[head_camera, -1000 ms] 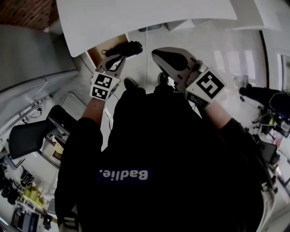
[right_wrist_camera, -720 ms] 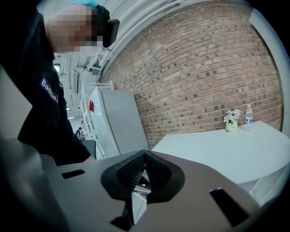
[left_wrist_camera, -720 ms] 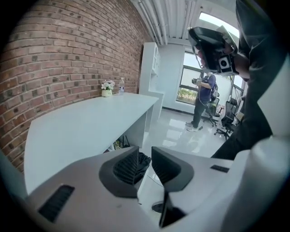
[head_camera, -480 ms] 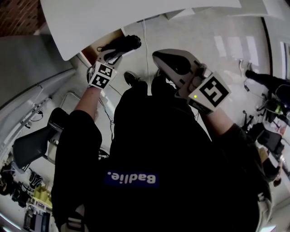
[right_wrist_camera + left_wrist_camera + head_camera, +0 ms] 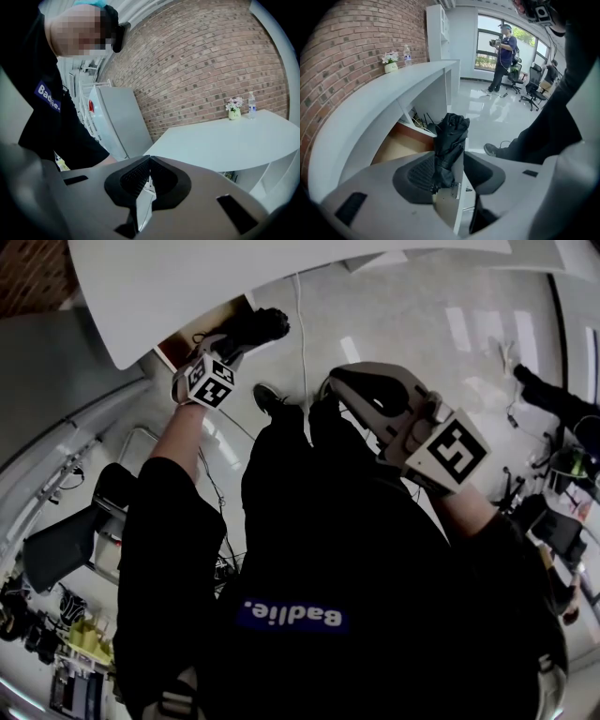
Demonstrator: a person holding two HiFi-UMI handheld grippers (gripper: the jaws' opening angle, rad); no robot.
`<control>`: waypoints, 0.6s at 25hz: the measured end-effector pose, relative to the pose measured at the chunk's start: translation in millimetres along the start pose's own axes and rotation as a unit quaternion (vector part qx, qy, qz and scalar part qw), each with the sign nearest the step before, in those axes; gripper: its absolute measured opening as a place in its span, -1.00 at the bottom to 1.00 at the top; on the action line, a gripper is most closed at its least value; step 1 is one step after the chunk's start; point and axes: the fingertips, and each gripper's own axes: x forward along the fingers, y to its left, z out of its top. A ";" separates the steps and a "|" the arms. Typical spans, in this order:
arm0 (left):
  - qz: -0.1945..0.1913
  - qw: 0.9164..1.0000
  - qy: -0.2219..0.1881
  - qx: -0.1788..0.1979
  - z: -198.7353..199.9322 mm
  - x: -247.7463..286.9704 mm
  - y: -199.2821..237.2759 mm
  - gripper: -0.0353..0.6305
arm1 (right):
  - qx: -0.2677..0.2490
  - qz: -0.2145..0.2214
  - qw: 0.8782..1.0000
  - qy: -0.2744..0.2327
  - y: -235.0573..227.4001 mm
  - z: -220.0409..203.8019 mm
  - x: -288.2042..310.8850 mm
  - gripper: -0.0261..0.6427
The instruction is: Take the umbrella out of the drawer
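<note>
Left arm stretched down at the worktop (image 5: 234, 277) edge, left tool (image 5: 457, 166) opening round the folded black umbrella (image 5: 449, 140), which leans on one pad by the drawer (image 5: 401, 147); head view can't show that. Right tool (image 5: 149, 176) pinched together, empty

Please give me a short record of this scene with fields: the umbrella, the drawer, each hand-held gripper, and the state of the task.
umbrella: black, folded, between the jaws of the left hand-held gripper, leaning on one pad
left hand-held gripper: jaws opening, the other pad apart from the umbrella
right hand-held gripper: jaws together, nothing between them
drawer: open under the white counter, wooden bottom visible
task state: umbrella is not lying in the drawer
</note>
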 end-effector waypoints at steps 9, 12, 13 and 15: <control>-0.011 0.996 0.060 0.071 -14.7 53.1 4.7 -0.28 | 0.021 0.007 1.000 0.018 -24.5 -26.5 -0.2 -0.84; -0.023 0.993 0.076 0.088 -17.7 65.1 4.0 -0.23 | 0.021 0.010 1.000 0.018 -33.4 -28.8 2.6 -0.84; -0.026 0.992 0.081 0.093 -18.6 68.5 4.3 -0.21 | 0.021 0.010 1.000 0.019 -35.5 -28.8 3.6 -0.84; -0.035 0.989 0.094 0.107 -21.6 75.5 6.3 -0.16 | 0.021 0.010 1.000 0.018 -39.0 -28.2 5.7 -0.84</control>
